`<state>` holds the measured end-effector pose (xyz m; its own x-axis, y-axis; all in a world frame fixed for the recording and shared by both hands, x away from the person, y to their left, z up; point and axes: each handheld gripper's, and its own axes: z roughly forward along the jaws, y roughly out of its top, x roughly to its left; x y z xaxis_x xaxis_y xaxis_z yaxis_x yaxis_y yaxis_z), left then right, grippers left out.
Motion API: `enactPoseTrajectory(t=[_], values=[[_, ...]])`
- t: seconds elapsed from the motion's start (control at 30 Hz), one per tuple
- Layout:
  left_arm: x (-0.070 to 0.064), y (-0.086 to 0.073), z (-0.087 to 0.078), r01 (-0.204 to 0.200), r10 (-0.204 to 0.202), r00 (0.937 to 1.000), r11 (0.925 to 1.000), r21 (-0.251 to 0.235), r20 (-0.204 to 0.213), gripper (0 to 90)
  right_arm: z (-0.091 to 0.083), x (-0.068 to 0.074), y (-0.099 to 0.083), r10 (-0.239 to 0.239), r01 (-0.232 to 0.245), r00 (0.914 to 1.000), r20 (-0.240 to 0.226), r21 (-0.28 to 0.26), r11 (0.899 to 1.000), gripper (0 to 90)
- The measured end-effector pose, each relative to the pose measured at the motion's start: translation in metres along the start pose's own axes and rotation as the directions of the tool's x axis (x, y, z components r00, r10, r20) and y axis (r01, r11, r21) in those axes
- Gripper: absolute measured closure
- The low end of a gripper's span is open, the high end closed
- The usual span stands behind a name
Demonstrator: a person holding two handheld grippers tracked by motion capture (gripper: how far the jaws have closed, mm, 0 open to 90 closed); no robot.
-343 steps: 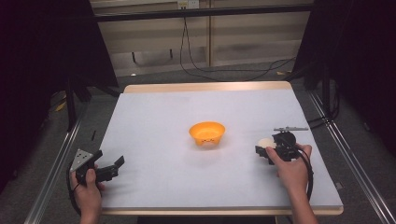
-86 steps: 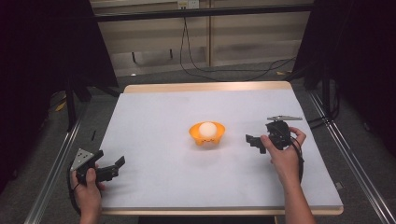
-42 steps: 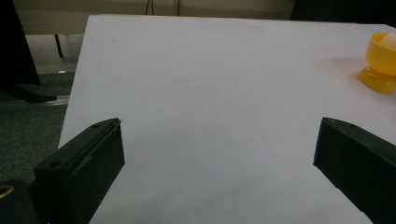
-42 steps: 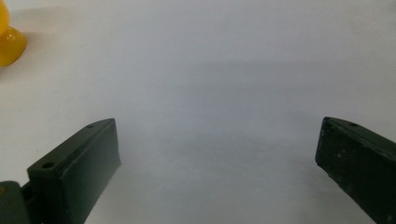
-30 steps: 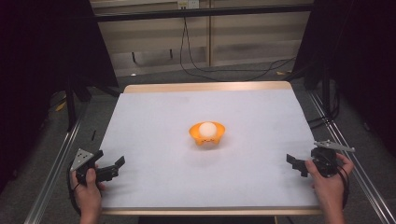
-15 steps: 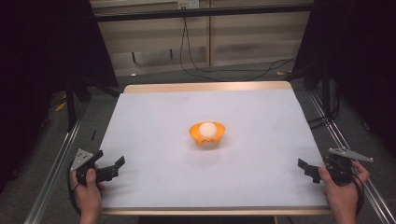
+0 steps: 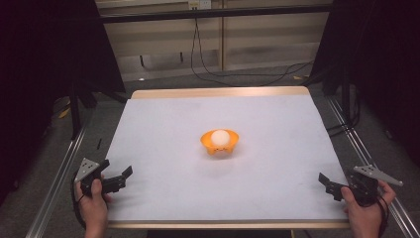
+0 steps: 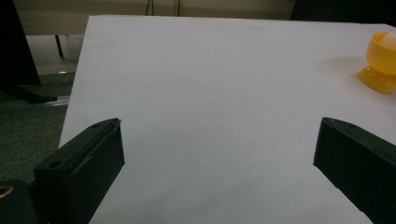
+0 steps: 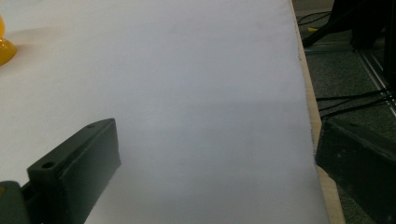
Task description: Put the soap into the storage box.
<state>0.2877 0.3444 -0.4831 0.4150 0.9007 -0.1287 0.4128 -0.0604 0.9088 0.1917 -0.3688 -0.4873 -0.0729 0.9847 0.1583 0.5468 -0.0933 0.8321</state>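
An orange bowl (image 7: 219,144) stands in the middle of the white table (image 7: 277,124) with a pale round ball (image 7: 220,137) resting in it. The bowl (image 8: 380,63) also appears at the far right of the left gripper view, and its foot (image 9: 4,49) at the left edge of the right gripper view. My left gripper (image 7: 123,177) is held at the table's near left corner, open and empty. Over the near right corner is my right gripper (image 7: 329,183), open too, with one jaw past the table's right edge.
Metal rails (image 7: 54,183) run along both sides of the table. Black cables (image 7: 237,74) lie on the floor beyond the far edge. Dark stands (image 7: 74,99) rise at the left and right of the table.
The ball went from beside my right gripper into the bowl. My right gripper then pulled back from the bowl to the near right corner. The left gripper stayed put.
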Motion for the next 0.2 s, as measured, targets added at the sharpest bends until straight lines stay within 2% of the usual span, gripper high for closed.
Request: enactPoseTrajectory(t=[0.2], values=[[0.0003,0.0003,0.0003,-0.006,0.006,1.0000,1.0000,0.006,-0.001,1.6,-0.0027,-0.0033,-0.0019,0.025,-0.025,0.9994,-0.022,-0.026,0.999,0.0]])
